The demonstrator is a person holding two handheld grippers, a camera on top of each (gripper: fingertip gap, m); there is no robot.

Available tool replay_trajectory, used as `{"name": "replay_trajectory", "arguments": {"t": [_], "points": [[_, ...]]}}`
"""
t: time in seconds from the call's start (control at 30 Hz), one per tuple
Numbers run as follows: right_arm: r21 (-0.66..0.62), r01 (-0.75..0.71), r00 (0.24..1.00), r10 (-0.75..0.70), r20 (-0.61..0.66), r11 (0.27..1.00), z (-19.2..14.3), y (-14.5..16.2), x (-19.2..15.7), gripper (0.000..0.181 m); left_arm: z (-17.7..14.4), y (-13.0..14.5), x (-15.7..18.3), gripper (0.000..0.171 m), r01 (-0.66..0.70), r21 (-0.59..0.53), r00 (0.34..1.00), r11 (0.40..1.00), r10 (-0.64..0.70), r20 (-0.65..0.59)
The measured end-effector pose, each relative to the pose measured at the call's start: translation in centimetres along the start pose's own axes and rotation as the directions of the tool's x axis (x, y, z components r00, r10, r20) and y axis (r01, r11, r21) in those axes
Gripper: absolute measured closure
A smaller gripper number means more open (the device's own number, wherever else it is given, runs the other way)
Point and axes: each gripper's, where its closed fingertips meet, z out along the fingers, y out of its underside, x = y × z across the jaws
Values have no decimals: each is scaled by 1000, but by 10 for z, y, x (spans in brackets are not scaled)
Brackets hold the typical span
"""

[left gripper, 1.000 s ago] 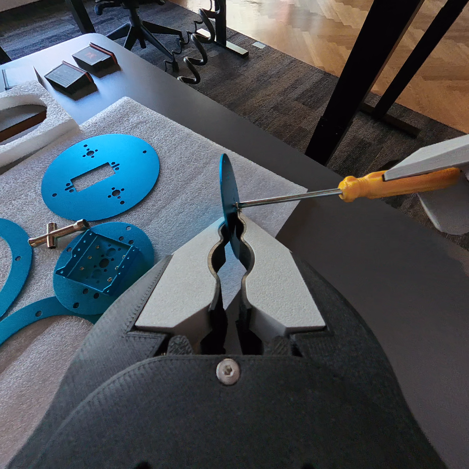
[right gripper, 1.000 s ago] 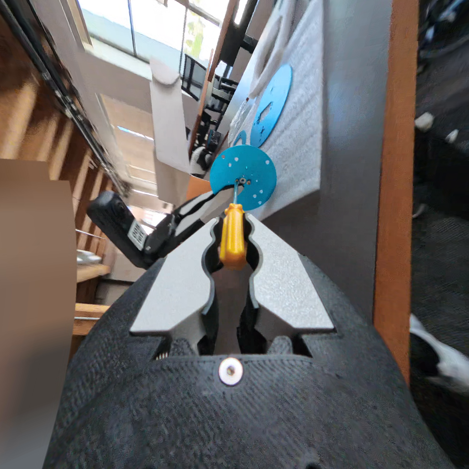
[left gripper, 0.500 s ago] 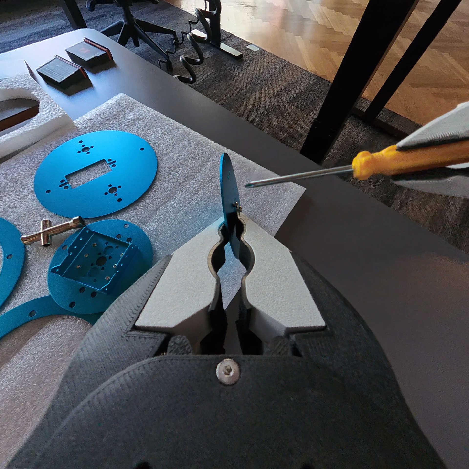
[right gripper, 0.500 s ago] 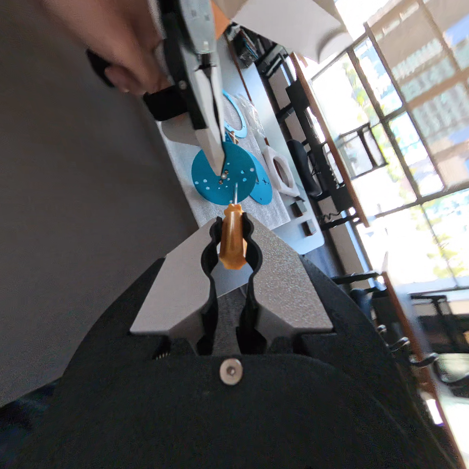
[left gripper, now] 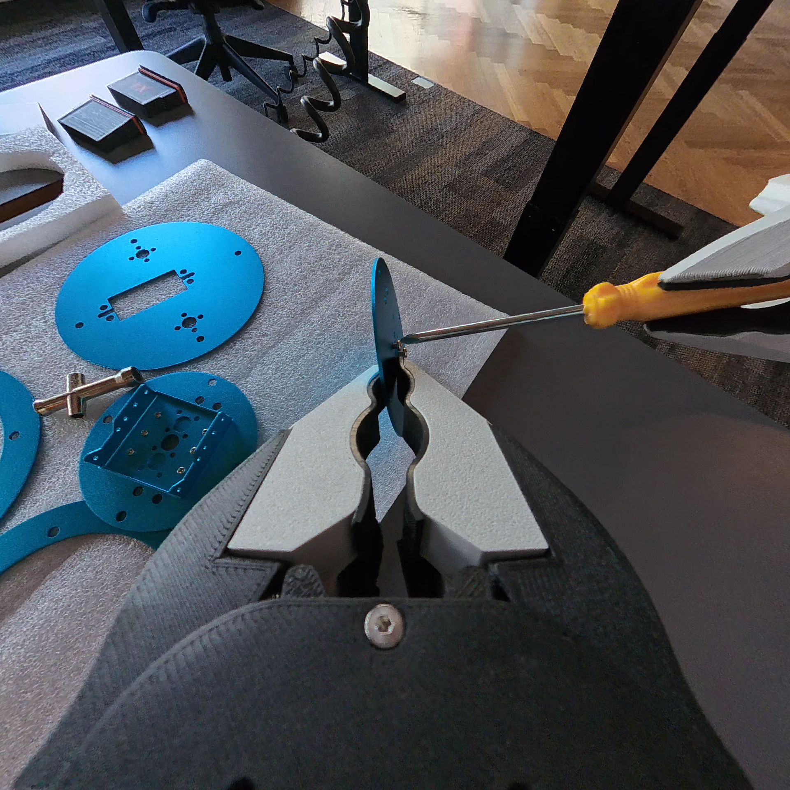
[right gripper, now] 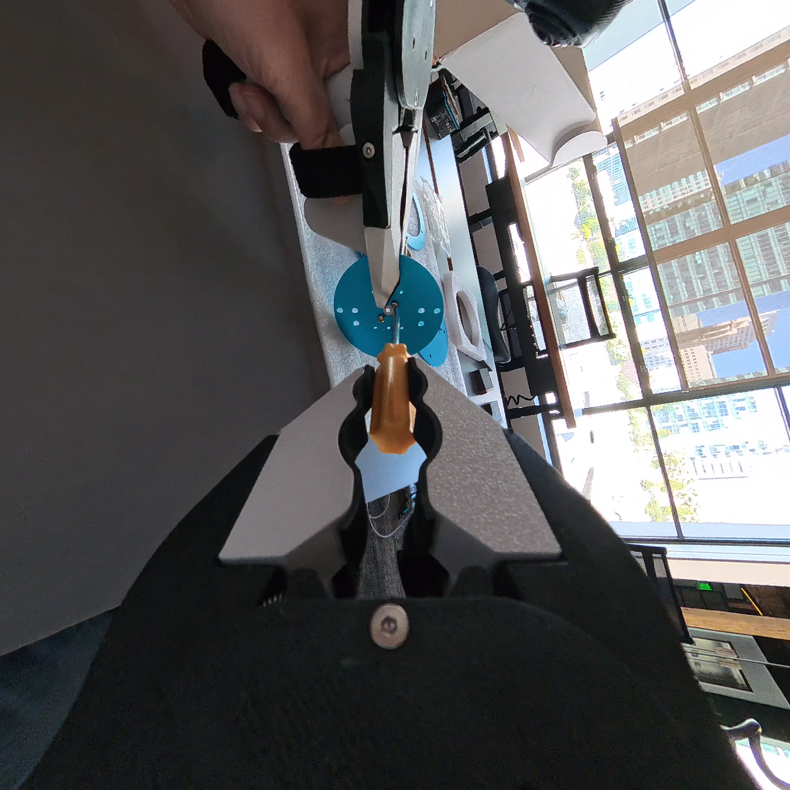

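My left gripper (left gripper: 391, 376) is shut on a small blue round disc (left gripper: 384, 316) and holds it upright on edge above the white foam sheet (left gripper: 308, 273). My right gripper (right gripper: 391, 376) is shut on the orange handle of a screwdriver (right gripper: 391, 397). The screwdriver (left gripper: 632, 299) comes in from the right in the left wrist view, and its tip touches a small screw (left gripper: 399, 345) on the disc's face. In the right wrist view the disc (right gripper: 410, 316) faces me, with the left gripper (right gripper: 384, 295) clamped on it from above and a hand (right gripper: 278, 64) holding that gripper.
On the foam lie a large blue plate with a rectangular cut-out (left gripper: 158, 295), a blue disc with a bracket (left gripper: 166, 449), a metal cross key (left gripper: 85, 391) and blue rings (left gripper: 17, 440). Two dark boxes (left gripper: 124, 107) sit on the dark table (left gripper: 620, 491). Black table legs (left gripper: 598, 128) stand behind. The grippers' ends are close to 10 centimetres from one another. To reach the metal cross key (left gripper: 85, 391) in a straight line is about 15 centimetres for my left fingers, about 25 centimetres for my right.
The screwdriver tip had lifted off the disc half a second ago; it has come back down and touches the screw again. The right gripper has rolled. The left gripper still holds the disc.
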Motion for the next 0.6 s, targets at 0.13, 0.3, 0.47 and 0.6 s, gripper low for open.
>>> {"name": "replay_trajectory", "arguments": {"t": [0.13, 0.3, 0.47, 0.6], "points": [[-2, 1, 1000, -1, 5, 1000, 1, -1, -1, 166, 0, 0, -1, 169, 5, 0, 1000, 1000, -5, -1], [-1, -2, 1000, 2, 11, 1000, 1, -2, -2, 166, 0, 0, 0, 169, 3, 1, 1000, 1000, -3, -2], [1, 1, 1000, -1, 16, 1000, 2, -1, -2, 166, 0, 1, -1, 169, 4, 0, 1000, 1000, -4, -3], [26, 134, 991, -135, 25, 991, 0, -4, -4, 166, 0, 1, 1, 169, -5, -1, 1000, 1000, 5, -6]]}}
